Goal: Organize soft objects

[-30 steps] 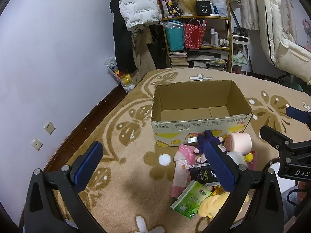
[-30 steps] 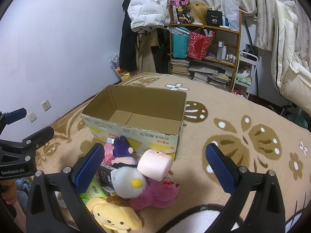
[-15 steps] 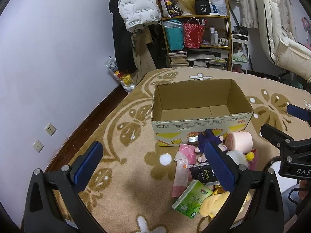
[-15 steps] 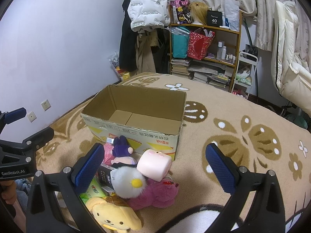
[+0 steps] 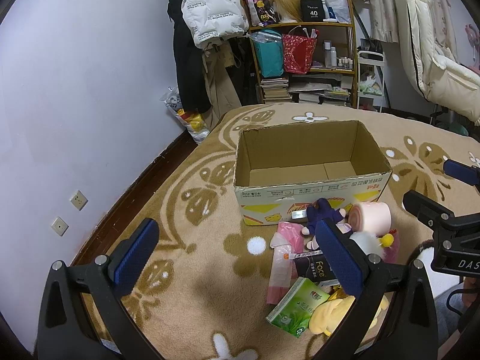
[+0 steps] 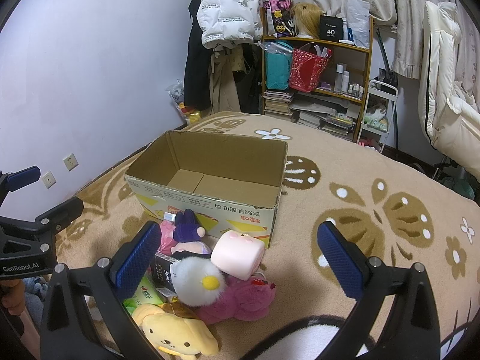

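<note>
A: Two grippers noted, left gripper (image 5: 237, 258) and right gripper (image 6: 240, 258), both spread wide, nothing held in either.

B: Change versus a second ago?

A: Almost none. The left view is shifted only slightly; the right view is unchanged. No toy has been moved.

B: So the task is judged as not started?

A: Yes. The box (image 6: 210, 207) is seen empty on the rug (image 6: 375, 204), flaps open at the top.

B: Where is the soft stuff logged?

A: Piled just in front of the box's near wall. Pink cube (image 6: 237, 254) on top, white chick (image 6: 198, 280) touching it, magenta plush (image 6: 240, 301) underneath, yellow dog (image 6: 177, 334) nearest the camera, purple toy (image 6: 186, 229) against the cardboard.

B: Non-plush items?

A: Green tissue pack (image 5: 295, 307), black Face pack (image 5: 312, 268) and pink bag (image 5: 285, 258) are mixed in on the left side of the pile.

B: Next step?

A: A descent onto the pile is expected, probably to the cube or chick, since they lie on top. A risk is flagged: neighbours could be dragged along, as everything is touching.
</note>
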Tool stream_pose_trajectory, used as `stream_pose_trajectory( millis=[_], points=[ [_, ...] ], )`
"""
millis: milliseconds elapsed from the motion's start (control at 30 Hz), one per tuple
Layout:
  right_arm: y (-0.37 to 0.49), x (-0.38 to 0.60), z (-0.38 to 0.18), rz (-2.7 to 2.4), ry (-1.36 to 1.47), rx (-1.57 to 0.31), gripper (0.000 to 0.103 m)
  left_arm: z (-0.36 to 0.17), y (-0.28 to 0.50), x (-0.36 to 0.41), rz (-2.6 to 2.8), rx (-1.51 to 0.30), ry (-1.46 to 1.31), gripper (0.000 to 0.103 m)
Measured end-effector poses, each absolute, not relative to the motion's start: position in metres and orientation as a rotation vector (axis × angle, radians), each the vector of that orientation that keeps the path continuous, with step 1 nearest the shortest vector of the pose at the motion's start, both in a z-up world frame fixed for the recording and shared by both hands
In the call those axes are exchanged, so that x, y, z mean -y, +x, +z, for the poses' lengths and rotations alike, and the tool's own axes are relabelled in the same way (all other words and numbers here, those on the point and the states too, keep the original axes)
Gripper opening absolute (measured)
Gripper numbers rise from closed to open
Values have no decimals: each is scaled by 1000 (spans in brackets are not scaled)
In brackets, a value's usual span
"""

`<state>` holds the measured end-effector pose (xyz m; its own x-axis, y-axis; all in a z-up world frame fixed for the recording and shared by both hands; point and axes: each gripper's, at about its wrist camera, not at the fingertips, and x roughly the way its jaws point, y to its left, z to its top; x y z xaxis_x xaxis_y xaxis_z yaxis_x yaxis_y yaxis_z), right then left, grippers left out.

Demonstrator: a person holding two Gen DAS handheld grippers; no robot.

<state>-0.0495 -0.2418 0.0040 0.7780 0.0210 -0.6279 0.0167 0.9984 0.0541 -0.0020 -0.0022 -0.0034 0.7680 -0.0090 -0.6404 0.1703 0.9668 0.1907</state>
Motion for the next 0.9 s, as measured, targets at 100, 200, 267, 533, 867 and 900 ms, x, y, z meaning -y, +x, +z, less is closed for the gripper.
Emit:
stream_pose_trajectory(
  millis=[100,200,267,533,867,900],
  points=[
    [-50,242,4,2,57,-680,103,-5,-2,1,-99,-691,248,103],
    [-50,242,4,2,57,-681,103,-5,-2,1,-98,-691,247,103],
    [-50,242,2,1,56,-683,103,-6,-1,0,-94,-689,249,103],
    [-50,243,2,3,56,-685,103,-18,10,-5,-81,-738,241,103],
    [-49,250,-9,-12,60,-705,103,-20,19,-6,-52,-752,245,103],
    [-48,253,-11,-12,64,-709,103,-22,21,-5,-49,-764,248,103]
  ],
)
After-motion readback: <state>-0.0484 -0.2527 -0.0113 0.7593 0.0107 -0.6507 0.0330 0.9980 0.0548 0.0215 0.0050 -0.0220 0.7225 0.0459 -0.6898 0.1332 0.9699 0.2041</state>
